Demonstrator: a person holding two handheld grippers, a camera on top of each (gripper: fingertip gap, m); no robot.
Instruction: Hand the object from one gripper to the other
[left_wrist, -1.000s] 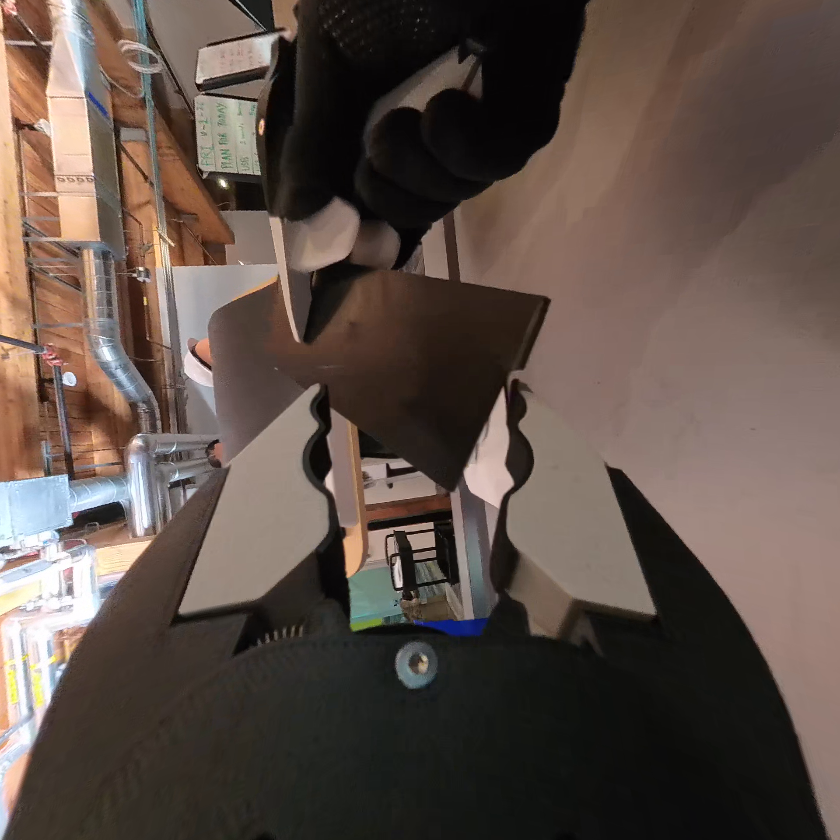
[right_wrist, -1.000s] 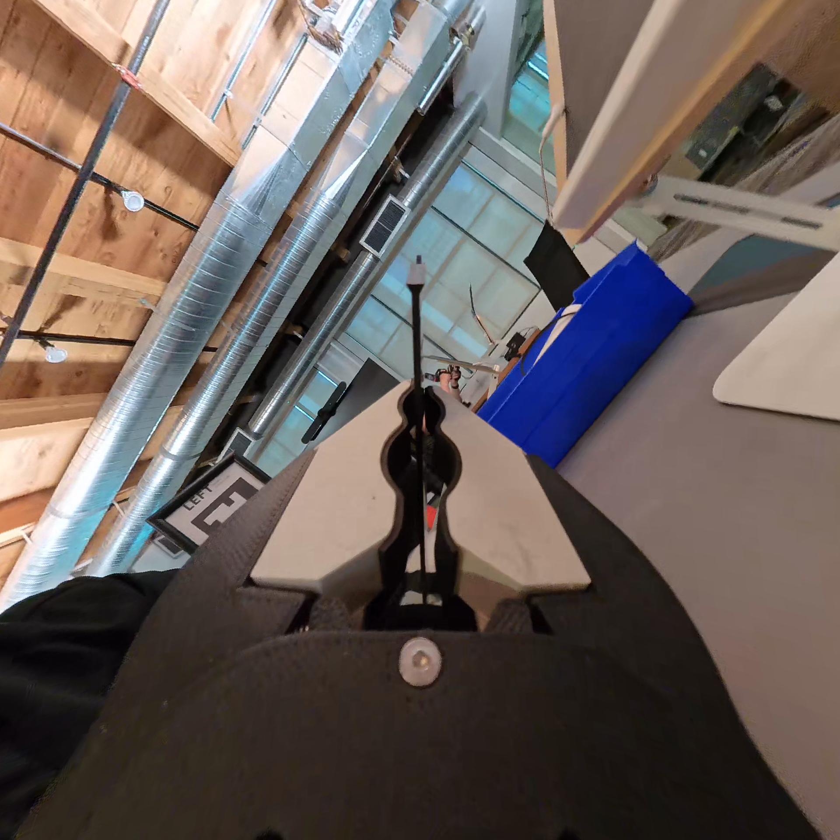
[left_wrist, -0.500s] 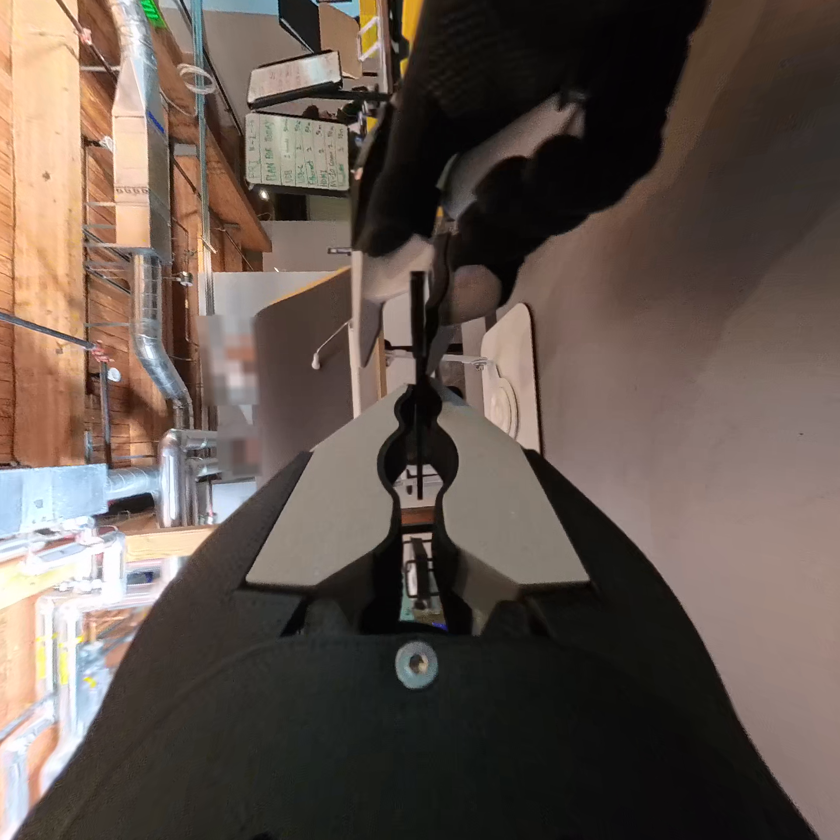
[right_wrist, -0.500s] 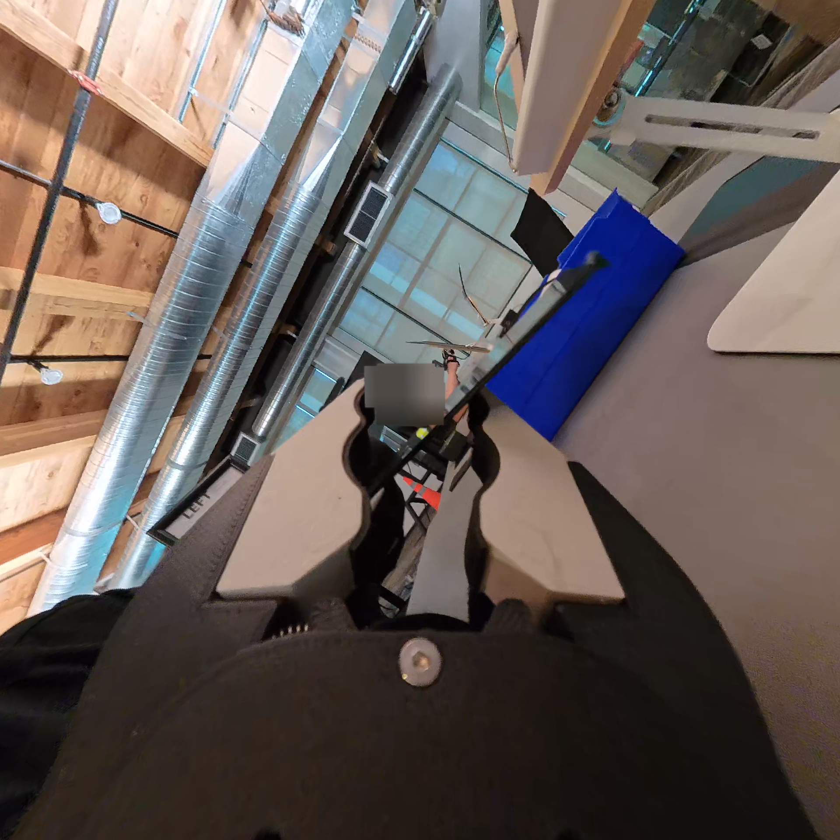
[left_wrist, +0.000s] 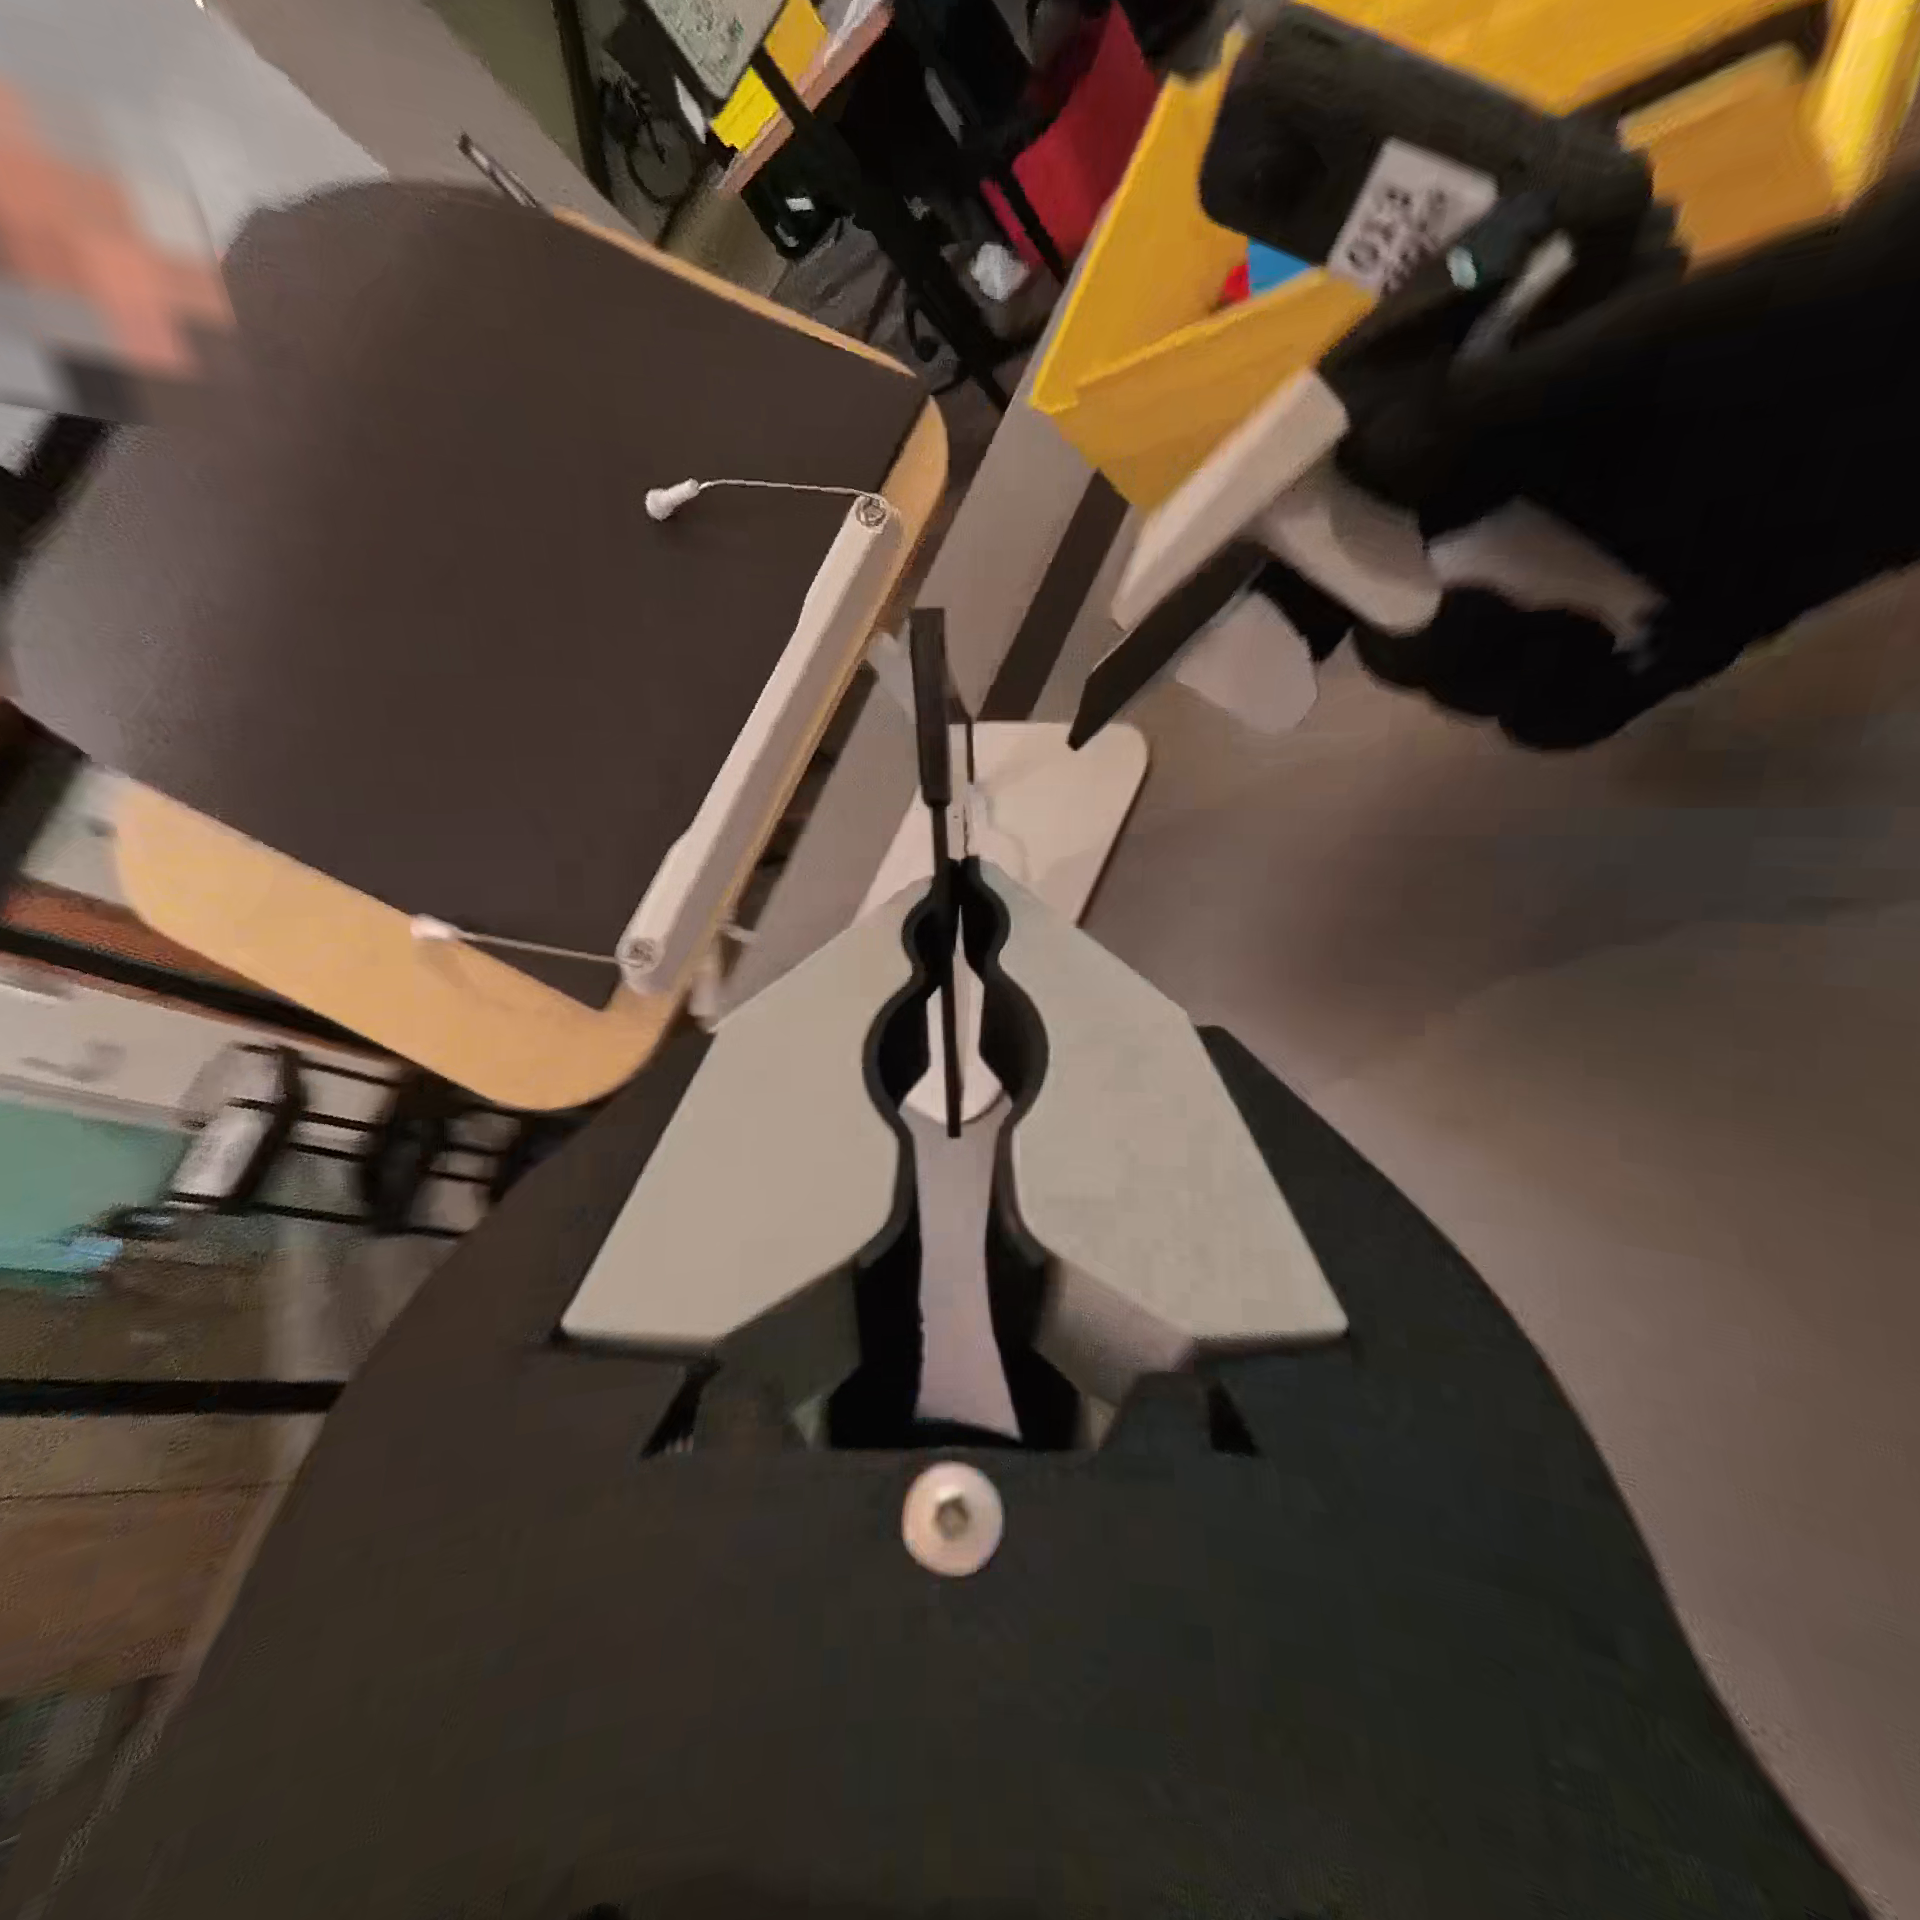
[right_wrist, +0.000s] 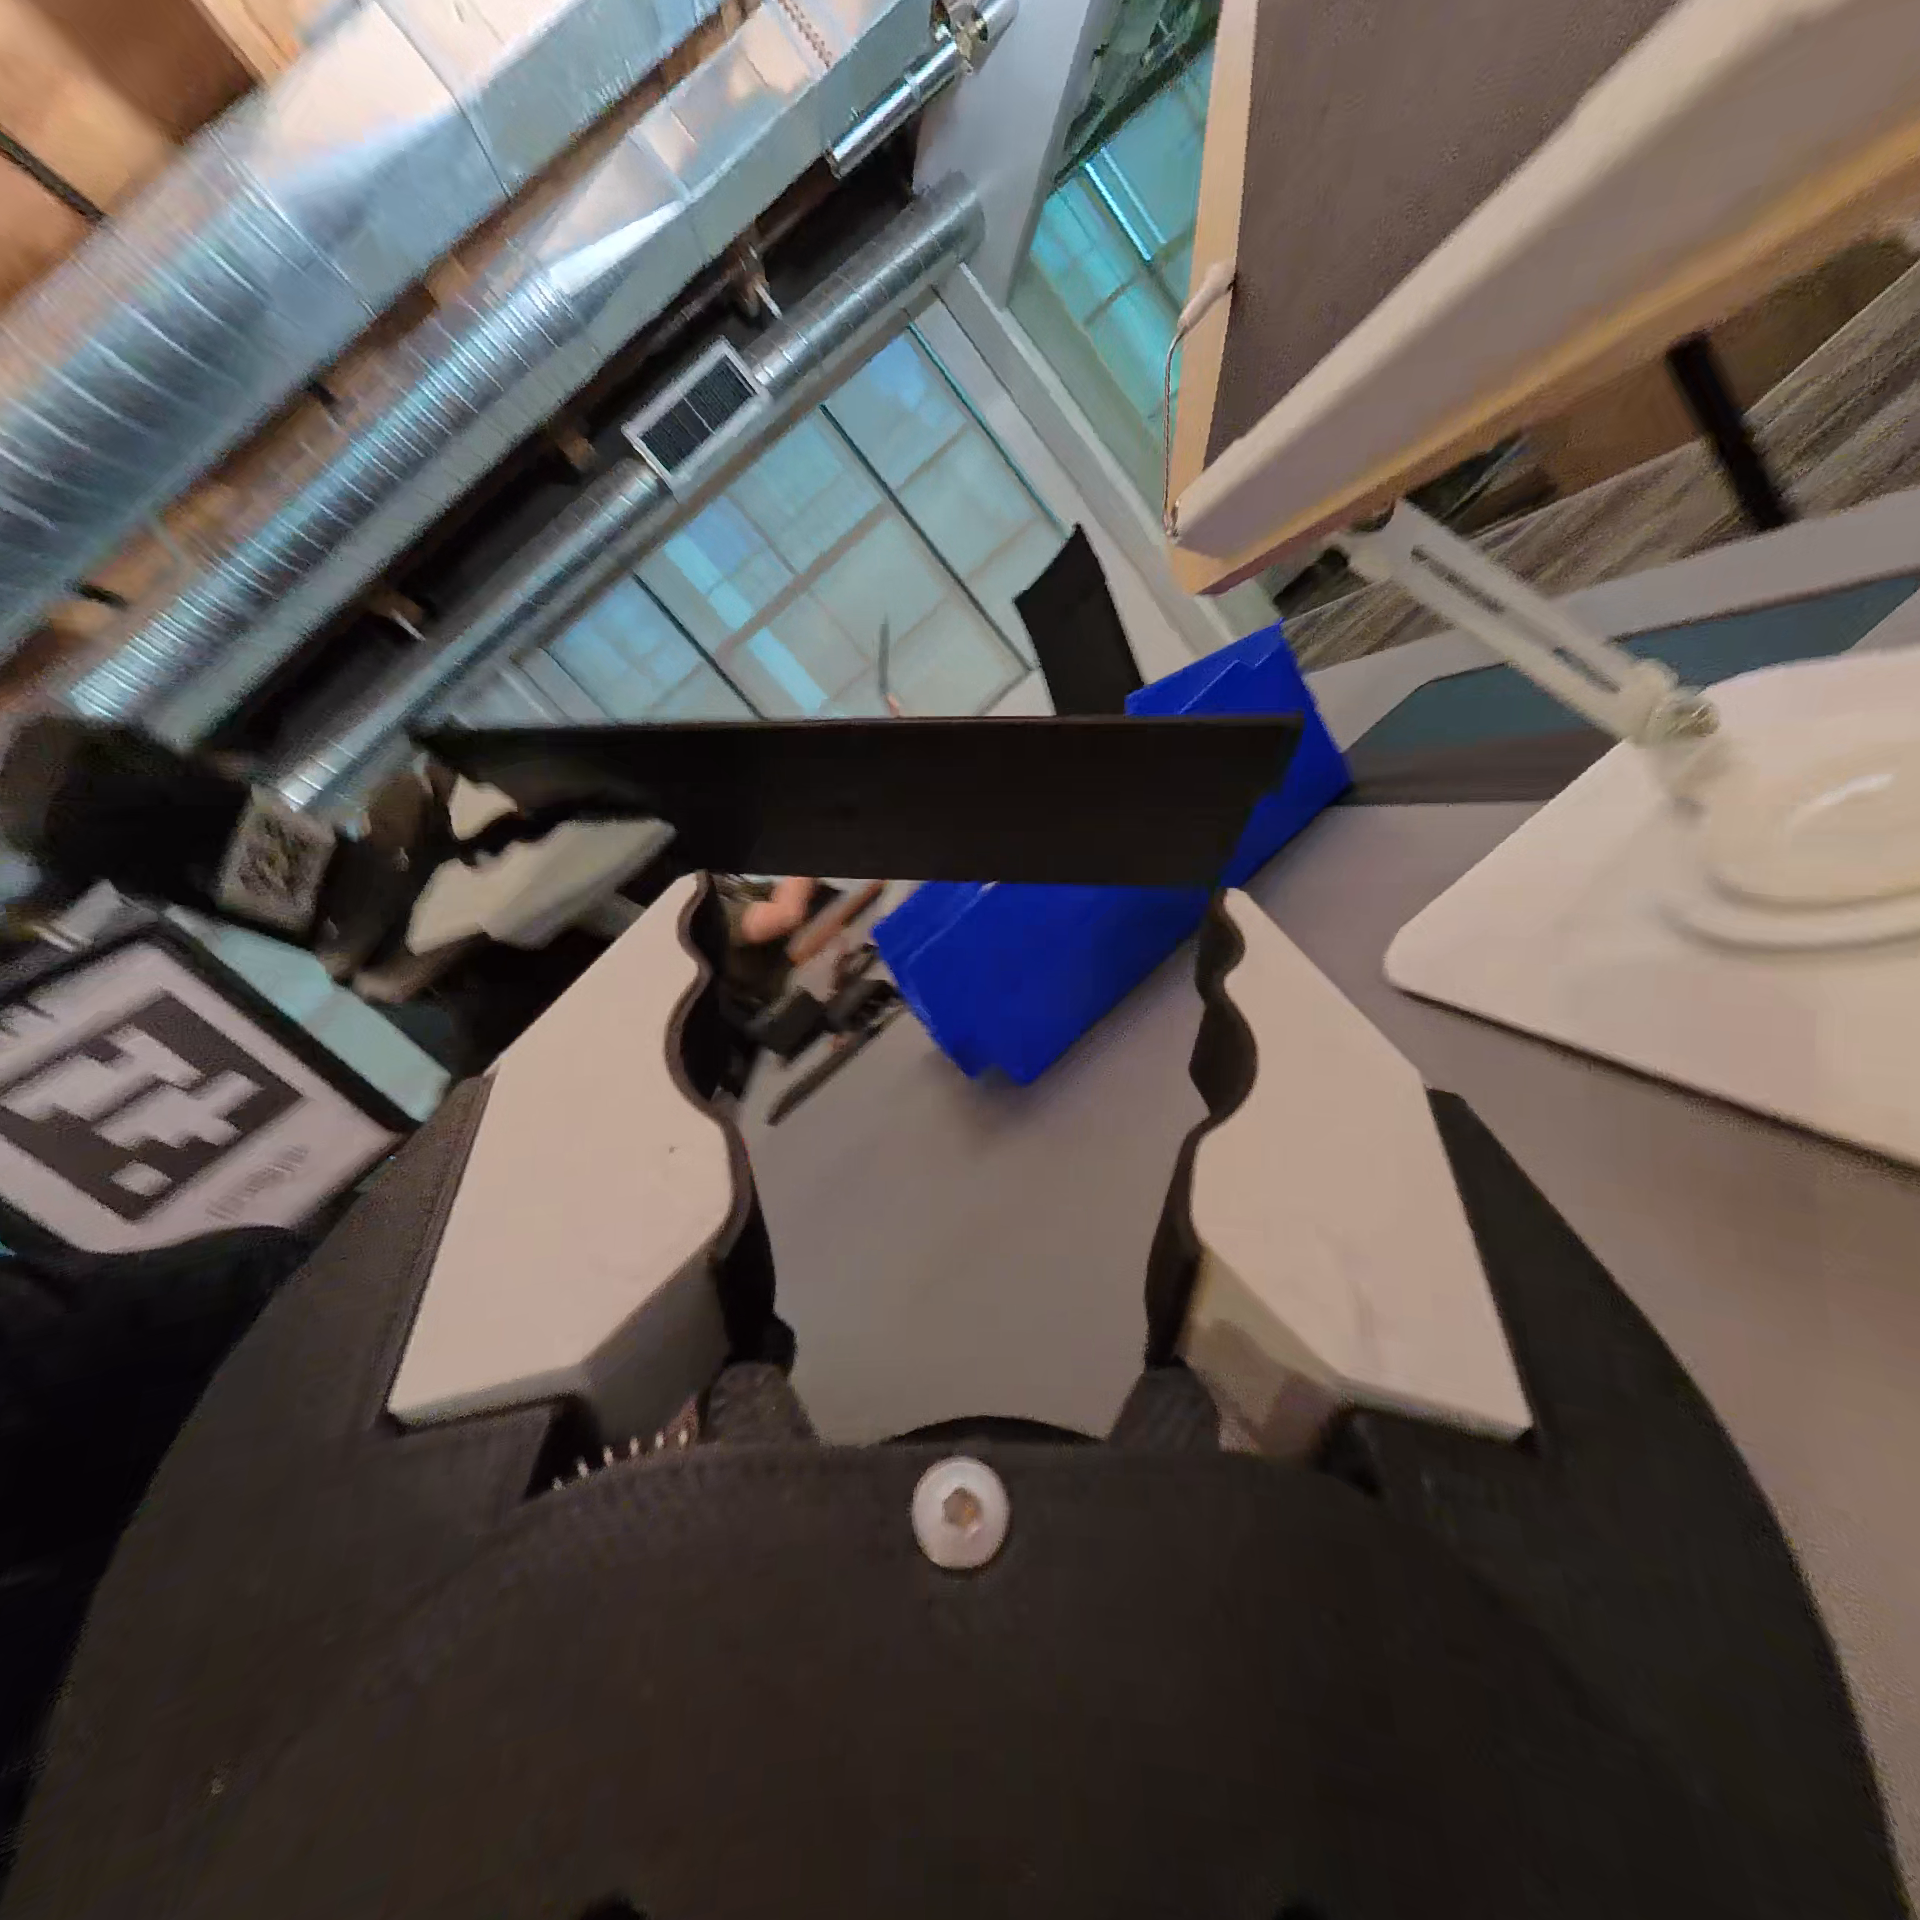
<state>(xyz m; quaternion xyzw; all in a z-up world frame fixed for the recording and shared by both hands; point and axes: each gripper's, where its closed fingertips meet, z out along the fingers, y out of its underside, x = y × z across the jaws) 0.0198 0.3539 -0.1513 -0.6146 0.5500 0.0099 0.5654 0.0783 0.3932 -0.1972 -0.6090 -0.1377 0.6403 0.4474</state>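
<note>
In the left wrist view, the left tongs (left_wrist: 951, 894) are pressed together on a thin black plate (left_wrist: 940, 831), seen edge-on as a dark line running up between the tips and standing proud of them. Just beyond lies the grey bench (left_wrist: 1507, 1091), bare and wide on the right side. A white base plate (left_wrist: 1049, 800) rests on the bench behind the plate's top edge. To the left, a dark panel with a tan rim (left_wrist: 499, 582) tilts close over the tongs, so room is tight on that side. Up right, a black-gloved hand (left_wrist: 1662, 468) holds the right tongs (left_wrist: 1174, 613), well apart from the plate, with a yellow bin (left_wrist: 1174, 343) behind.

In the right wrist view, the right tongs (right_wrist: 951, 914) stand wide apart with nothing between them. The black plate (right_wrist: 914, 800) crosses just past their tips, broadside and nearly level, held at its left end by the left tongs (right_wrist: 540, 821); its right end hangs free. Below is open bench (right_wrist: 966, 1226). A blue bin (right_wrist: 1049, 956) sits farther back, and the white base plate (right_wrist: 1621, 987) lies to the right.
</note>
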